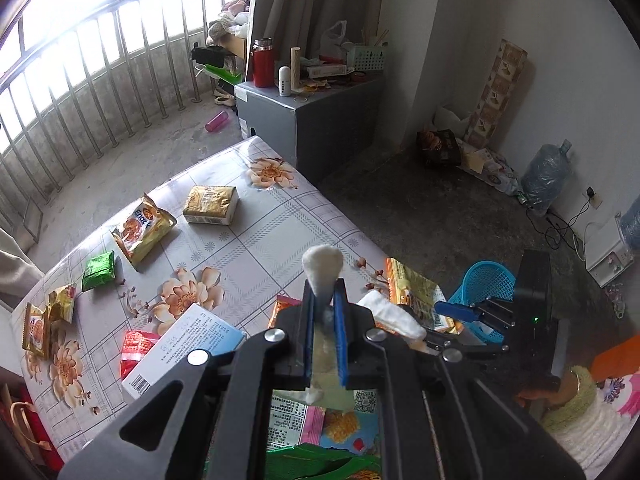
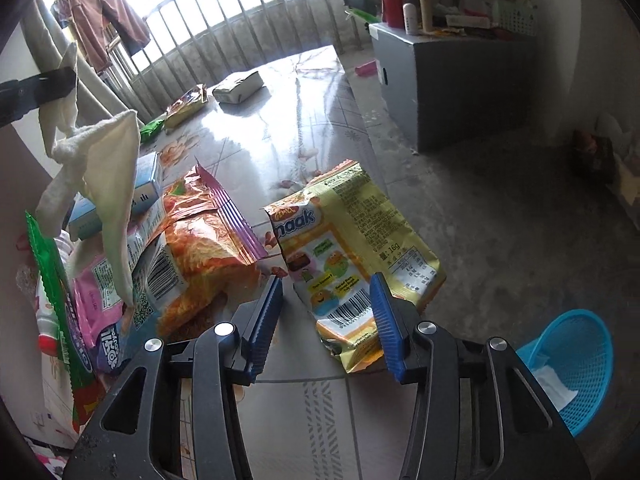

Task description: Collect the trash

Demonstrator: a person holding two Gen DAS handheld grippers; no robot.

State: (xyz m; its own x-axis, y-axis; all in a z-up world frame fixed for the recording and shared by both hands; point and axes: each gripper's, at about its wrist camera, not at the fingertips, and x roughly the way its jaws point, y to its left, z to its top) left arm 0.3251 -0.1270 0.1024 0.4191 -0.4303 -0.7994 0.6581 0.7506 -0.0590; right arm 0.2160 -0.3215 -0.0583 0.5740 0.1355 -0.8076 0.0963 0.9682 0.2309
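Two tongs matter here: my left tongs (image 1: 325, 300) clench a limp white tissue (image 1: 322, 270), while my right tongs (image 2: 326, 322) gape over the floral table (image 2: 304, 92), the yellow crinkled snack wrapper (image 2: 356, 232) lying lengthwise just ahead, nearest them.

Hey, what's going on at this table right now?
A person is clearing trash off a flowered table with a handheld gripper in each hand. The left gripper is shut on a white crumpled tissue, held up above the table. The right gripper is open, its jaws astride the near end of a yellow snack wrapper lying at the table's edge. A blue basket on the floor beside the table already holds something white.
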